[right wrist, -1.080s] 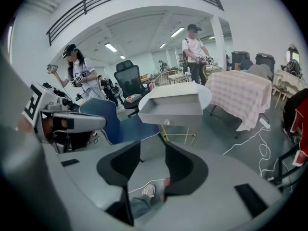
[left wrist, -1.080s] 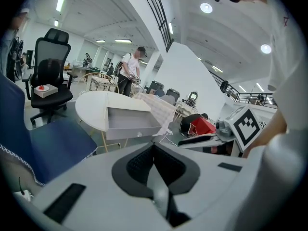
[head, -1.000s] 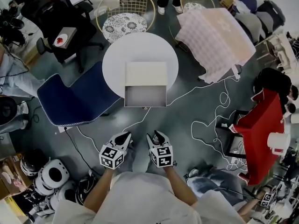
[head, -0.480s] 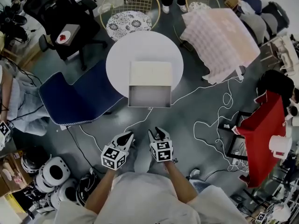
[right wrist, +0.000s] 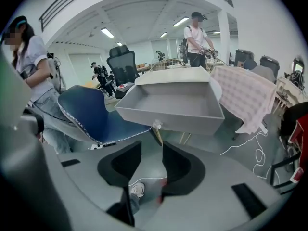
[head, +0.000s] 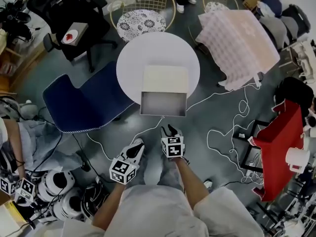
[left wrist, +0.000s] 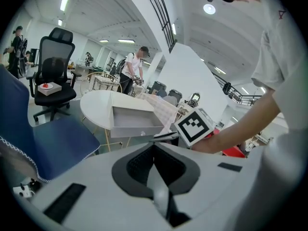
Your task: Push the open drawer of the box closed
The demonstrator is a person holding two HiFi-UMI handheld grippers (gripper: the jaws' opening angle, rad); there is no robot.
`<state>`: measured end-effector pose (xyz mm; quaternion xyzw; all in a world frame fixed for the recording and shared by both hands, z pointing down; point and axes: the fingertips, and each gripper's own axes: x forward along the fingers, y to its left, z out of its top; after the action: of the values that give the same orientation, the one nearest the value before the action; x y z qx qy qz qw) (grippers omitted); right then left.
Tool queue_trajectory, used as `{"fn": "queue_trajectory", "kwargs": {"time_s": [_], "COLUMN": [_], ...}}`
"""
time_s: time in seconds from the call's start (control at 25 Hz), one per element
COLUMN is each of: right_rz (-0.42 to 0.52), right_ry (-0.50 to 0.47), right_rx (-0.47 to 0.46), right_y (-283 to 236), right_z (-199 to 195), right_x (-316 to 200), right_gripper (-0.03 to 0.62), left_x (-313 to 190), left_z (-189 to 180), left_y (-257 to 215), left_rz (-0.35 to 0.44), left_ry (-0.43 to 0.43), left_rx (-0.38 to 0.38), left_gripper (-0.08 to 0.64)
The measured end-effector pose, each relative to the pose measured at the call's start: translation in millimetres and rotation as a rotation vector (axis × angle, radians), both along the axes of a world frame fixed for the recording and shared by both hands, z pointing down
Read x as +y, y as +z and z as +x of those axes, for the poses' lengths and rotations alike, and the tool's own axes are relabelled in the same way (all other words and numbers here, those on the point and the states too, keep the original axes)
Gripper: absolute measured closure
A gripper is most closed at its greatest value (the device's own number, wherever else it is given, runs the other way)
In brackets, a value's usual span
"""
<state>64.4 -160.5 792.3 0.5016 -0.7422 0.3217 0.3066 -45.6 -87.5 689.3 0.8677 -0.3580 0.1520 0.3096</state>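
Head view: a round white table (head: 129,63) stands on a grey floor. On the table sits a cream box (head: 165,78), and its grey drawer (head: 163,104) is pulled out past the table's near edge, its bare bottom showing. Left of the table is a blue chair (head: 81,102); beyond the table is a gold wire chair (head: 143,19); right of the table is a pink checked cloth (head: 239,38). A white cable (head: 224,135) loops over the floor on the near right of the table. Both tools hang on the near side of the table, well apart from the drawer, with the left tool (head: 137,145) farther off than the right tool (head: 170,130).

Left gripper view: the left tool (left wrist: 154,143) has its tips pressed together with nothing between them. The table (left wrist: 94,104) and the open drawer (left wrist: 137,124) lie ahead, and a black office chair (left wrist: 55,64) stands left of the table.

Right gripper view: the right tool (right wrist: 152,155) is slightly spread and holds nothing; floor shows in the gap. The drawer (right wrist: 173,102) juts forward from the table, its small knob (right wrist: 157,125) facing the tool, not touched.
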Motion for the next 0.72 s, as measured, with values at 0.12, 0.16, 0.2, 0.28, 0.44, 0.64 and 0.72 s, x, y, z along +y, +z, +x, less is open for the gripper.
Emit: {"fn": "queue_trajectory", "kwargs": {"time_s": [0.12,0.16,0.2,0.28,0.44,0.64,0.72], "right_rz": [-0.014,-0.016,-0.017,-0.018,-0.030,-0.036,-0.038], "right_ry": [0.000,0.003,0.003,-0.002,0.014,0.049,0.047], "right_rx": [0.016,0.020,0.023,0.026,0.023,0.024,0.036], "right_y": [9.1,11.5,13.1,16.2,23.4,26.8,26.7], "right_z": [-0.2,-0.2,-0.8,-4.0,-9.7,-10.3,-11.1], "right_x": [-11.5,-14.6,-17.3,-22.8,-34.2,-47.3,-49.9], "right_gripper": [0.443,0.443,0.443,0.443,0.445,0.460,0.508], "left_x": [-0.4,-0.2,0.3,0.5,0.6,4.3,4.7], "left_z": [-3.2,-3.6,-4.1,-5.9,-11.1,-17.9,-20.6], "left_y": [1.4,1.5,1.5,1.5,1.9,5.2,6.2], "left_rz": [-0.004,-0.004,-0.003,-0.003,-0.006,-0.023,-0.025], "left_ry": [-0.006,-0.005,-0.002,-0.001,-0.009,-0.025,-0.031], "left_rx": [0.003,0.003,0.002,0.000,-0.006,-0.012,-0.012], "left_gripper": [0.548,0.548,0.548,0.548,0.548,0.548,0.548]}}
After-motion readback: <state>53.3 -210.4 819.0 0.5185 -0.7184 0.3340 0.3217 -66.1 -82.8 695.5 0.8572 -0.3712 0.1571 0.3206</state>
